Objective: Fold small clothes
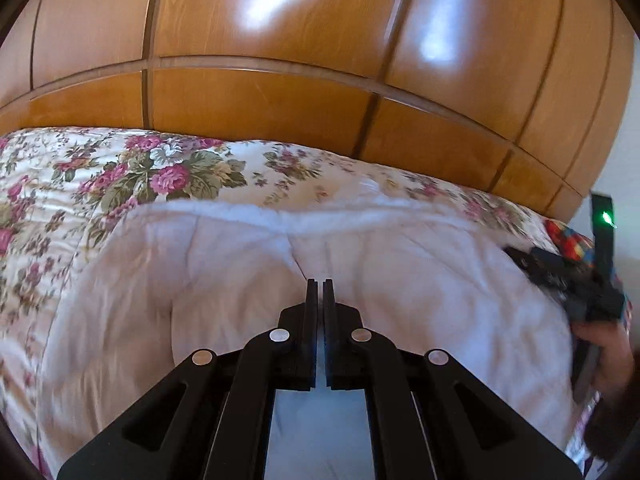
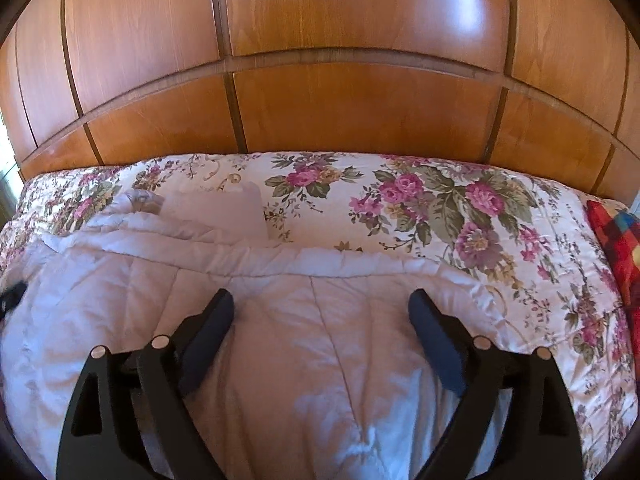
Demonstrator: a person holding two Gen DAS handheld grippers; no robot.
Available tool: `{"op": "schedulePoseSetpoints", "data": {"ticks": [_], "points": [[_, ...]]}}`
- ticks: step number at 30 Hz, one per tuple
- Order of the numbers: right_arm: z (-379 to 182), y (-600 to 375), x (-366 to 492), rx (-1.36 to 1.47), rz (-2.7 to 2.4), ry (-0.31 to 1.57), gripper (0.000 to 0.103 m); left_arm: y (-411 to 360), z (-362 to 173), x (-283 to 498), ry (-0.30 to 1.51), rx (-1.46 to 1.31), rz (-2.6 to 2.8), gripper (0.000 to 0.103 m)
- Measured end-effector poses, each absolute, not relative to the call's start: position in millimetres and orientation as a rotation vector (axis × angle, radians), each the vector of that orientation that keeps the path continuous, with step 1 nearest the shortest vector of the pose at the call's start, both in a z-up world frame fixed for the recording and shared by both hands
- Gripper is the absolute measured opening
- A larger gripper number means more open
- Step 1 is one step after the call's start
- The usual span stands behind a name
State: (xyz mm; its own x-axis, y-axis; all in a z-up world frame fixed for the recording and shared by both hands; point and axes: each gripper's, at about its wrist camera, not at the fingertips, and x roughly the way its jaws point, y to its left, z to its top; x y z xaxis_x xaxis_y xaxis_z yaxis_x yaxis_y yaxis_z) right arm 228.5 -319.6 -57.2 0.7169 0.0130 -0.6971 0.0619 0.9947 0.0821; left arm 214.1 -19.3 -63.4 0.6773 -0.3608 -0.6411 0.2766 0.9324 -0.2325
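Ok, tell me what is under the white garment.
The white garment lies on a floral bedspread, which shows around its far and right edges. Whatever sits directly beneath the garment's middle is covered and cannot be seen.

No text, label, brand, number or sign can be read in either view.
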Motion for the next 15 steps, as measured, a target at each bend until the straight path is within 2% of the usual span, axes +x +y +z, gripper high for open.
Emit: {"op": "schedulePoseSetpoints", "data": {"ticks": [8, 15], "points": [[-22, -312, 175, 0.162, -0.010, 0.717, 0.092, -31, -73, 156, 0.790, -0.114, -0.384, 0.000], [-18, -308, 115, 0.238, 0.012, 0.697, 0.094, -26, -81, 129, 0.811, -0.117, -0.363, 0.000]]}}
